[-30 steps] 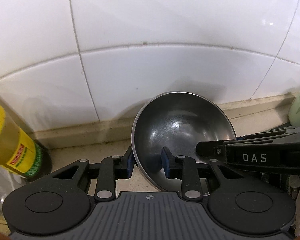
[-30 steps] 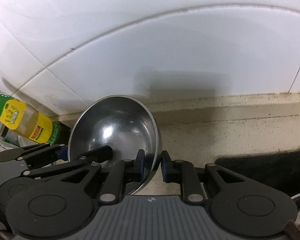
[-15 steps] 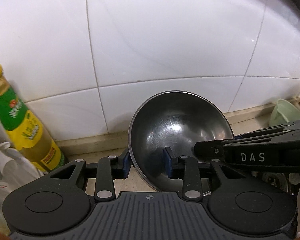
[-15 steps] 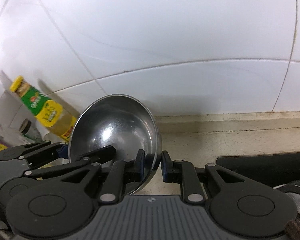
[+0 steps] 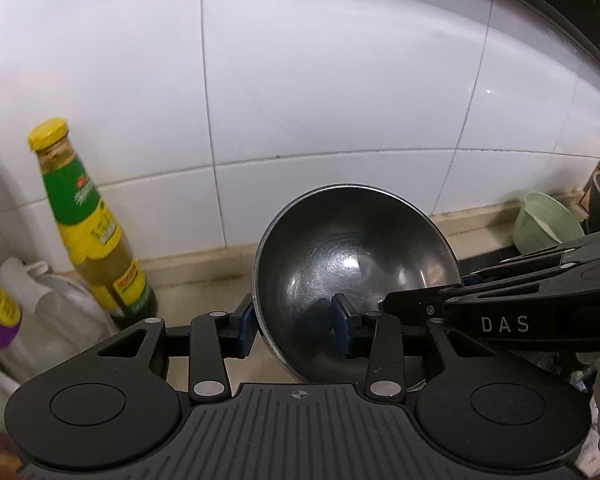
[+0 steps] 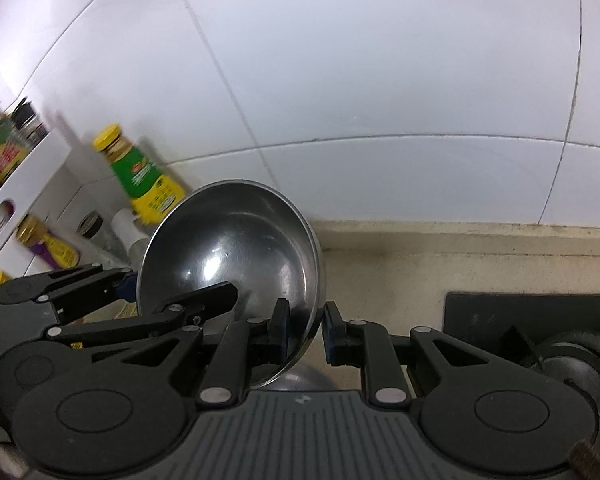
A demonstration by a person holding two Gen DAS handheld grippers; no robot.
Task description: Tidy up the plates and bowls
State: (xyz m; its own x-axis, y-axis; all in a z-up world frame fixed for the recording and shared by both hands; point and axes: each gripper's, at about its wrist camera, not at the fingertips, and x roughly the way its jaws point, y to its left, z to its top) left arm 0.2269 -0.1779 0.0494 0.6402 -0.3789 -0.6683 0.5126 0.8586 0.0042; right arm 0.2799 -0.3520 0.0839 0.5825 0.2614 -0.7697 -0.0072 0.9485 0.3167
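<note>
A steel bowl point(image 5: 352, 256) is held tilted in the air between both grippers. My left gripper point(image 5: 294, 326) is shut on the bowl's left rim, one pad outside and one inside. My right gripper point(image 6: 306, 328) is shut on the bowl's point(image 6: 232, 248) right rim in the same way. Each gripper shows in the other's view: the right one reaches in from the right in the left wrist view point(image 5: 500, 304), the left one from the left in the right wrist view point(image 6: 112, 300). A pale green bowl point(image 5: 548, 224) sits on the counter at the far right.
A white tiled wall point(image 5: 300, 80) is close ahead. A sauce bottle with a yellow cap point(image 5: 88, 224) stands at the left by the wall, with a white rack of jars point(image 6: 16, 184) beside it. A black stove point(image 6: 520, 312) lies to the right on the beige counter point(image 6: 440, 256).
Both grippers have lifted the bowl and tilted upward. The counter has dropped lower in view and more of the wall, the bottle and the rack show now.
</note>
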